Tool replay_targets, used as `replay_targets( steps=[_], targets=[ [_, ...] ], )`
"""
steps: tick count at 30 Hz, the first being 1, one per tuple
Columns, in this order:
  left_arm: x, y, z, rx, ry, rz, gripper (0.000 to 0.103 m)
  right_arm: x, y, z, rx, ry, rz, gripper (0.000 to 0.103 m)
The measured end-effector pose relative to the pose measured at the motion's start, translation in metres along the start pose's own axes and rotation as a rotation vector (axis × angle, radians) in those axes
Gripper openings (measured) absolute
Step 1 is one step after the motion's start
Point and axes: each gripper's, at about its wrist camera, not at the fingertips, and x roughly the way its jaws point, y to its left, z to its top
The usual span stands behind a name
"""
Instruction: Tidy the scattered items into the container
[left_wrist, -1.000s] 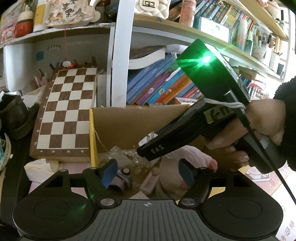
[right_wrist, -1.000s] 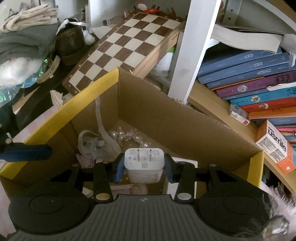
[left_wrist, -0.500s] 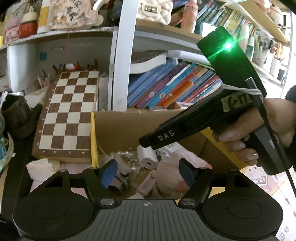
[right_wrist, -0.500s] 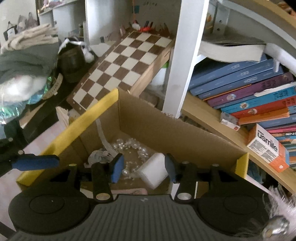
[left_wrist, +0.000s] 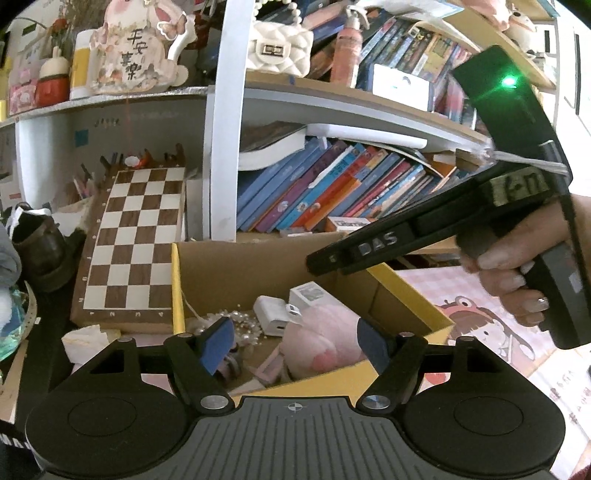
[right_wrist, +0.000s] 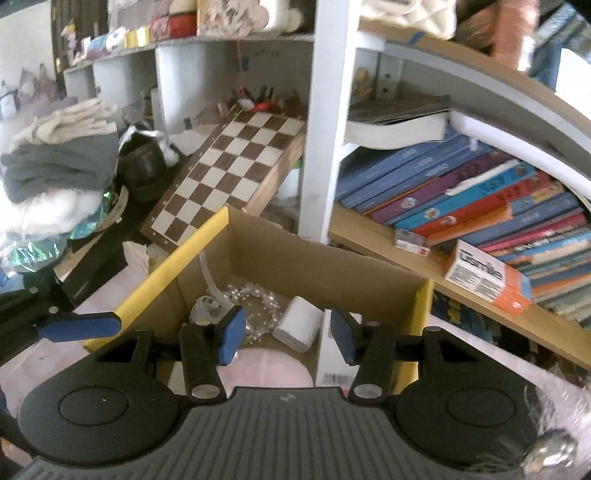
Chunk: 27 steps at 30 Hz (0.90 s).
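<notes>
Cluttered bookshelf backdrop: leaning books at right, chessboard propped at left. Cardboard box with yellow rim sits lower centre of both views. White charger block lies inside on the box floor, beside a pearl string, a pink plush and a white carton. Right gripper: jaws spread, nothing between them, hanging above the box mouth; in the left wrist view it fills the right of frame, held by a hand. Left gripper: jaws apart, empty, lower centre, over the near rim. A second ago the right jaws clamped the charger low inside the box; half a second ago they had parted with the charger tipped over below; now the gripper is higher and farther back. Judgement: release step finished, withdrawal under way. Next move calls for finding any loose item outside the box; none clearly identifiable here.
</notes>
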Motion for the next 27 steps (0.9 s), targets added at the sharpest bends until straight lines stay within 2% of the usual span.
replay_targets(
  steps=[12, 27],
  targets=[
    [-0.027, -0.013, -0.016, -0.03, 0.022, 0.012, 0.077, -0.058, 0.001, -0.054, 0.064, -0.042, -0.086, 0.054],
    [-0.046, -0.032, -0.036, -0.019, 0.052, 0.005, 0.077, -0.086, 0.011, -0.121, 0.134, -0.003, -0.149, 0.056]
  ],
)
